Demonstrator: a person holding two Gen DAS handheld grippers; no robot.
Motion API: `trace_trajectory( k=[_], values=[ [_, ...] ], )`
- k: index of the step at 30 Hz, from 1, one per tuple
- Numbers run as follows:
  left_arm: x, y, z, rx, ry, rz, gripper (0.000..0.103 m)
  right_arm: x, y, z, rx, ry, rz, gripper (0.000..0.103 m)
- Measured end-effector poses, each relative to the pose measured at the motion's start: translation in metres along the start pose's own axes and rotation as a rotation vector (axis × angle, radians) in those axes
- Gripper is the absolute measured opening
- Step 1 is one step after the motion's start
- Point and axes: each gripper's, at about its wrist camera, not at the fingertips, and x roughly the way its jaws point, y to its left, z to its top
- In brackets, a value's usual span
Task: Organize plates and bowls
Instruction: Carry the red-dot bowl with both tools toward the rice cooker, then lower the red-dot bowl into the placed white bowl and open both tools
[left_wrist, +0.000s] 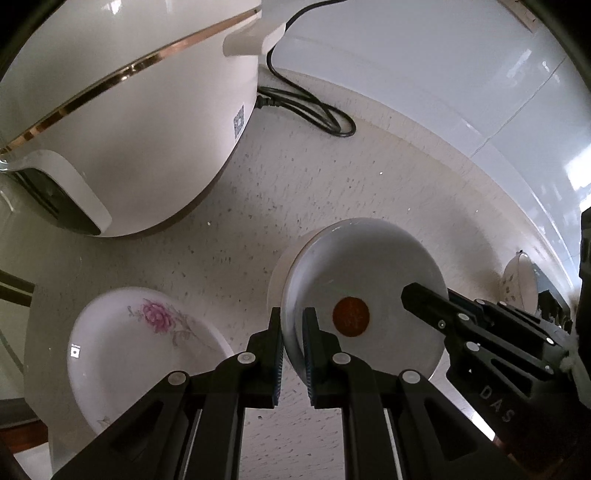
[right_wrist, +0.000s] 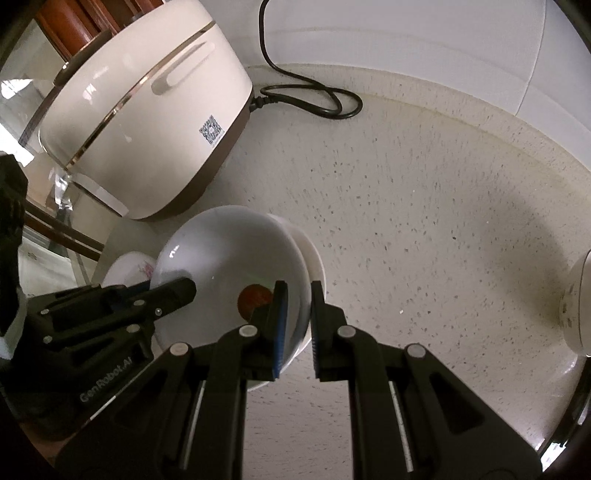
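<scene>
Big cream cooker (left_wrist: 122, 122) far left on the speckled tabletop (left_wrist: 303, 192) | white bowl (left_wrist: 362, 277) with orange spot held mid-scene, floral plate (left_wrist: 147, 343) near left | left gripper (left_wrist: 293, 354) jaws clamp its left rim | right gripper (right_wrist: 297, 325) jaws clamp its right rim

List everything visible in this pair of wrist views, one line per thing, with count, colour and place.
White glazed bowl with a red-brown dot inside: one, white, held over the counter by both grippers.
Flower-printed white dish: one, white and pink, left on the counter.
Patterned white bowl: one, white, far right.
Cream rice cooker with gold band: one, cream, back left.
Black power cord: one, black, behind the cooker.
Speckled counter: one, beige.
Left gripper: black, jaws on the bowl's rim.
Right gripper: black, jaws on the opposite rim.
</scene>
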Motion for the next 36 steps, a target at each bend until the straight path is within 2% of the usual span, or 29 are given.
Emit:
trace_trajectory(
  k=[19,22,26,28,30,34,36],
  values=[
    [0.008,-0.007,0.001,0.074,-0.011,0.102,0.011,0.007,0.002,-0.002,-0.029,-0.004,-0.015,0.017],
    [0.008,-0.008,0.001,0.073,-0.007,0.108,0.013,0.006,0.002,0.000,-0.025,-0.009,-0.008,0.021],
    [0.011,-0.008,0.001,0.067,0.007,0.113,0.014,0.005,0.004,0.001,-0.027,-0.009,0.011,0.033],
    [0.012,-0.009,0.002,0.068,0.010,0.116,0.014,0.004,0.005,0.000,-0.032,-0.010,0.010,0.034],
    [0.012,-0.010,0.002,0.070,0.009,0.122,0.022,0.003,0.005,0.000,-0.028,-0.011,0.014,0.034],
    [0.011,-0.008,0.002,0.064,0.000,0.137,0.030,0.002,0.003,-0.001,-0.022,-0.011,0.020,0.036],
    [0.010,-0.008,0.001,0.064,-0.004,0.147,0.034,-0.002,0.002,-0.002,-0.015,-0.026,0.007,0.046]
  ],
)
